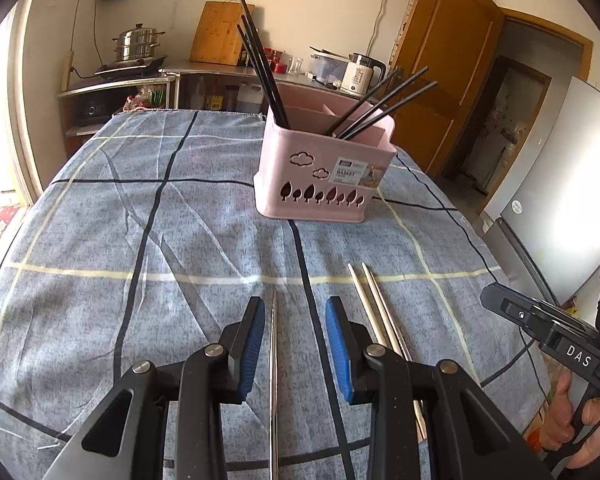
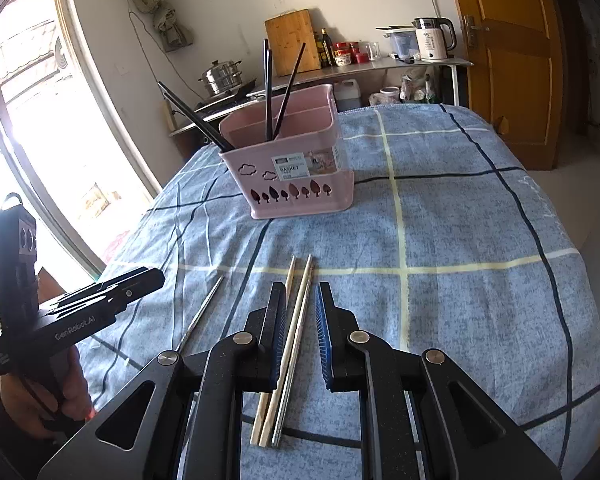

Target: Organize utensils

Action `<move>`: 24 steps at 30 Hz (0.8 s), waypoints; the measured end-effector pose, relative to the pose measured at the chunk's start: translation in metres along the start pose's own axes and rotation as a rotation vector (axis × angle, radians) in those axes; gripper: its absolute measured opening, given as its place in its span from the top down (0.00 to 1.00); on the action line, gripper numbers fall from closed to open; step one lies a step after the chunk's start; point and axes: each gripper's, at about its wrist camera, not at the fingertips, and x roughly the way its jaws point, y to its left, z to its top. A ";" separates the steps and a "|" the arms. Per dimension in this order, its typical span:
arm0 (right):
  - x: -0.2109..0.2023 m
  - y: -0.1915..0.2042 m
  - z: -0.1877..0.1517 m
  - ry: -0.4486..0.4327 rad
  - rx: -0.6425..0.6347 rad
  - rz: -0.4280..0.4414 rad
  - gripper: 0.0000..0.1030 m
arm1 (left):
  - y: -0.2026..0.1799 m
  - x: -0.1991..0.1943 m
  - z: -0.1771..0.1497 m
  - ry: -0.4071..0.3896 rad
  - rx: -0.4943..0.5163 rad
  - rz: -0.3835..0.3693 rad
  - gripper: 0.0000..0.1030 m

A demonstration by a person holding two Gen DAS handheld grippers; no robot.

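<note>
A pink utensil basket [image 1: 324, 168] [image 2: 292, 168] stands on the blue checked tablecloth [image 1: 140, 240] and holds several black chopsticks [image 1: 264, 68] [image 2: 268, 92]. My left gripper [image 1: 296, 344] is open, low over a single metal chopstick [image 1: 274, 360] that lies between its fingers; that chopstick also shows in the right wrist view [image 2: 204, 312]. My right gripper [image 2: 300, 332] is open around a bundle of pale wooden and metal chopsticks [image 2: 290, 344] lying on the cloth; the bundle shows in the left wrist view [image 1: 376, 312]. Neither gripper pinches anything.
A counter behind the table carries a steamer pot [image 1: 138, 44], a cutting board [image 1: 216, 32], jars and a kettle [image 1: 360, 72]. A wooden door [image 2: 508, 60] is at the right, a fridge [image 1: 560, 184] beside the table, a window [image 2: 28, 120] at the left.
</note>
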 end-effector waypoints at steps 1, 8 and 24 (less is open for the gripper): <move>0.001 -0.001 -0.003 0.006 0.001 -0.004 0.85 | -0.001 0.001 -0.003 0.004 0.005 0.004 0.70; 0.012 0.000 -0.012 0.039 0.002 -0.009 0.85 | -0.003 0.008 -0.014 0.026 0.007 0.005 0.70; 0.060 0.003 -0.027 0.161 -0.009 -0.026 0.85 | 0.009 0.048 -0.025 0.117 -0.017 0.037 0.70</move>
